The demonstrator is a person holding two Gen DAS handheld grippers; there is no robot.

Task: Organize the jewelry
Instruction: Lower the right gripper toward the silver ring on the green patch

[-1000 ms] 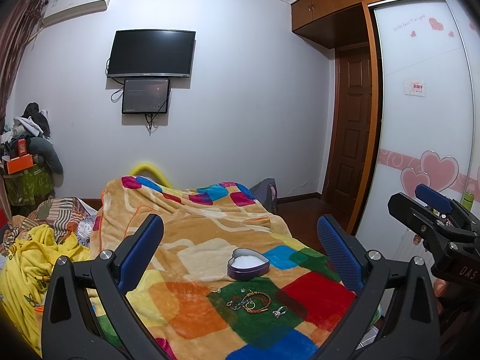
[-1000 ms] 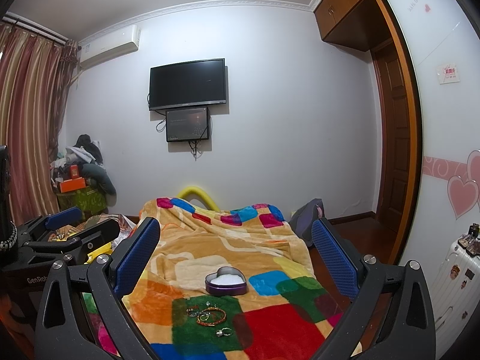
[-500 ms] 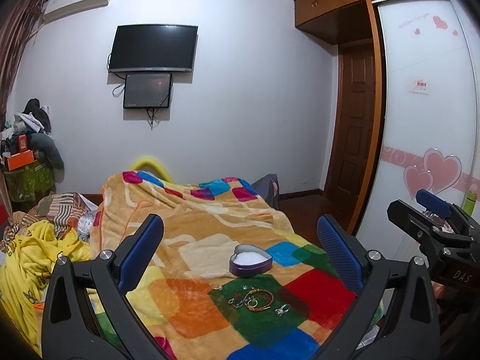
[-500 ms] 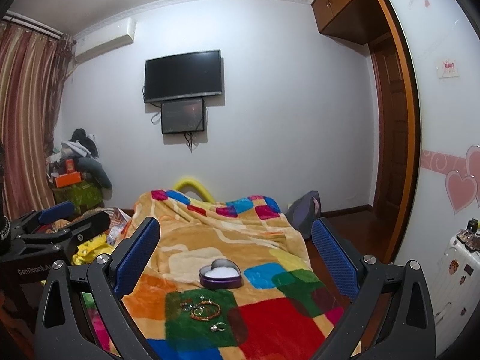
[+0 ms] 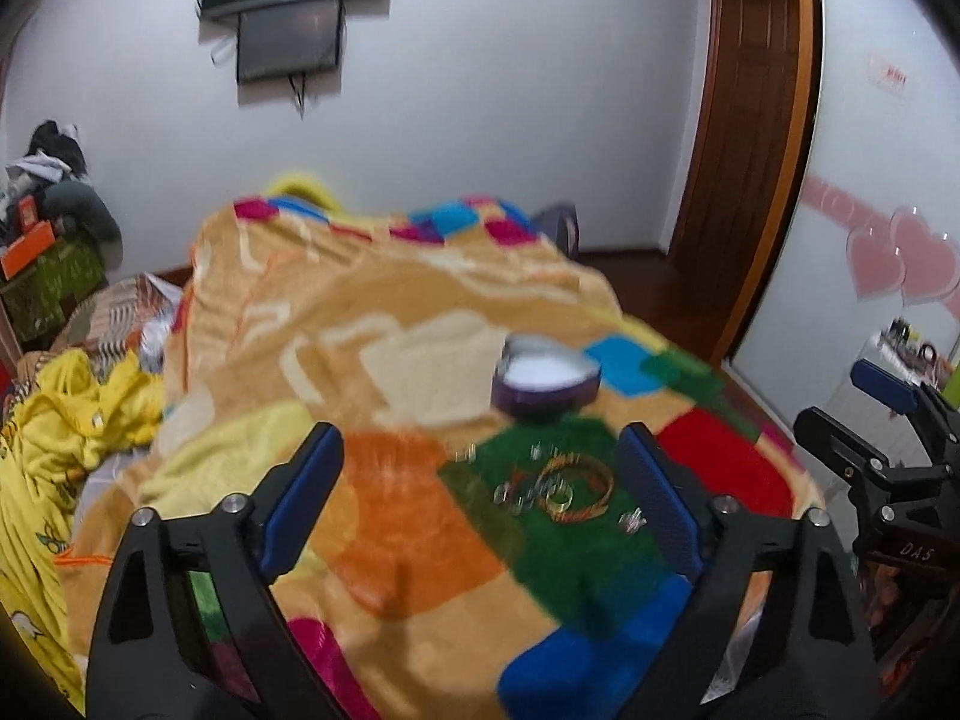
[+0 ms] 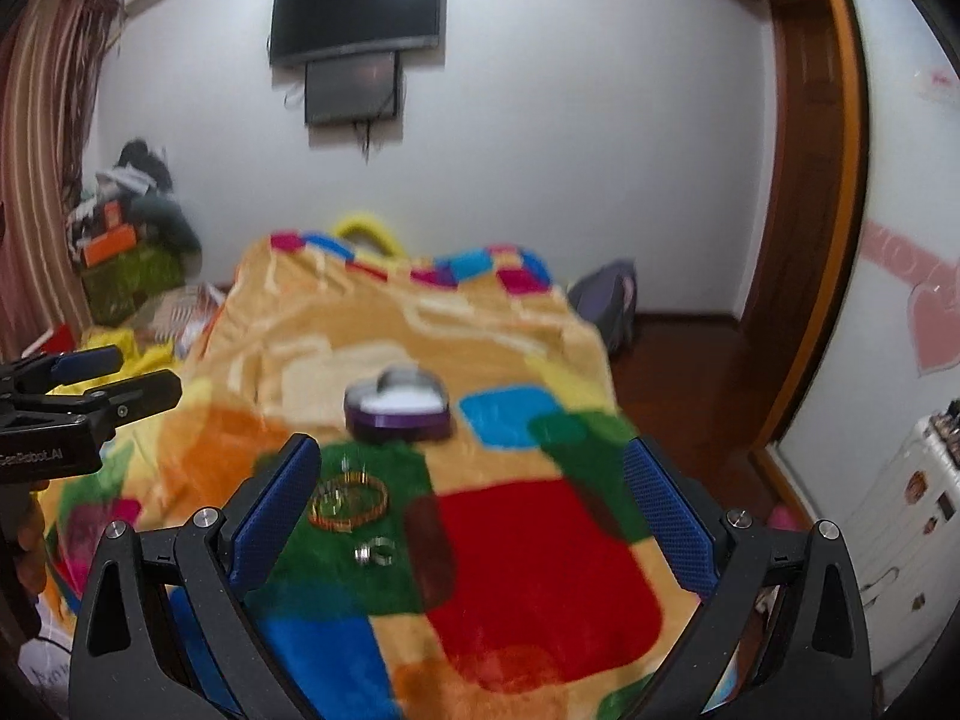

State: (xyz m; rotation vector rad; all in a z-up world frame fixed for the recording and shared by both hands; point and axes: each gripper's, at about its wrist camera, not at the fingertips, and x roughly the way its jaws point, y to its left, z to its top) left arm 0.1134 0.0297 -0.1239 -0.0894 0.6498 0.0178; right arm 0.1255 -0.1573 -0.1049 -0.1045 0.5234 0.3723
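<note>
— Yellow bedding [image 5: 54,420] is seen bunched at the far left of the left wrist view, beside the bed. What is laid over the bed itself?

— A patchwork blanket [image 5: 384,324] in tan, orange, green, red and blue is spread across it. The left gripper [image 5: 480,498] is held above the near end, its blue-padded fingers [image 5: 300,498] spread wide apart with nothing between them.

— And where is the jewelry found?

— On the green patch. An orange-and-gold bangle [image 5: 577,487] is seen lying flat, with small silver pieces [image 5: 519,489] scattered just to its left and one ring [image 5: 631,519] just to its right. Details are blurred by motion. Behind them, a purple heart-shaped box [image 5: 545,377] is set open on the blanket, its white lining showing.

— Is the other gripper shown?

— Yes, at the right edge of that view the right gripper [image 5: 870,420] is caught side-on. In the right wrist view its own fingers [image 6: 666,516] are likewise held wide open and empty, above the red patch. The bangle [image 6: 349,503] is placed just inside the left finger, the ring [image 6: 373,552] nearer the camera, the box [image 6: 397,409] beyond.

— And further right?

— A wooden door [image 6: 804,180] and a wardrobe panel with pink hearts [image 5: 900,264] are seen.
</note>
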